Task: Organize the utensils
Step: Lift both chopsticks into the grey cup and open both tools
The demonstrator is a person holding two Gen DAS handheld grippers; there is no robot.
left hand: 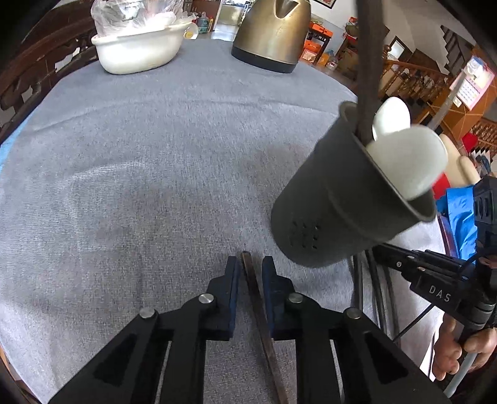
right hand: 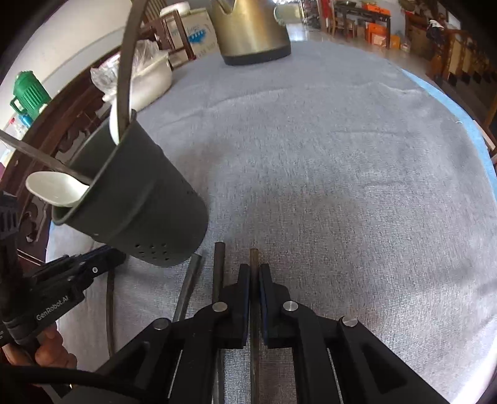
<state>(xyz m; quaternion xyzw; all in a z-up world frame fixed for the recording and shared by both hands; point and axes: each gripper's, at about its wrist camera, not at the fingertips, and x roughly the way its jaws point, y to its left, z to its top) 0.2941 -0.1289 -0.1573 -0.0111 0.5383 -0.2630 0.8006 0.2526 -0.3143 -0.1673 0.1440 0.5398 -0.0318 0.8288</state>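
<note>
A dark grey utensil holder with drain holes stands on the grey cloth, holding white spoons and long dark handles. My left gripper straddles a dark chopstick lying on the cloth just left of the holder's base, and a small gap shows beside the stick. My right gripper is shut on a brown chopstick, with the pads tight against it. Two more chopsticks lie on the cloth to its left.
A metal kettle and a white basin with a plastic bag stand at the far edge of the round table. Wooden chairs ring it. A hand grips the other handle.
</note>
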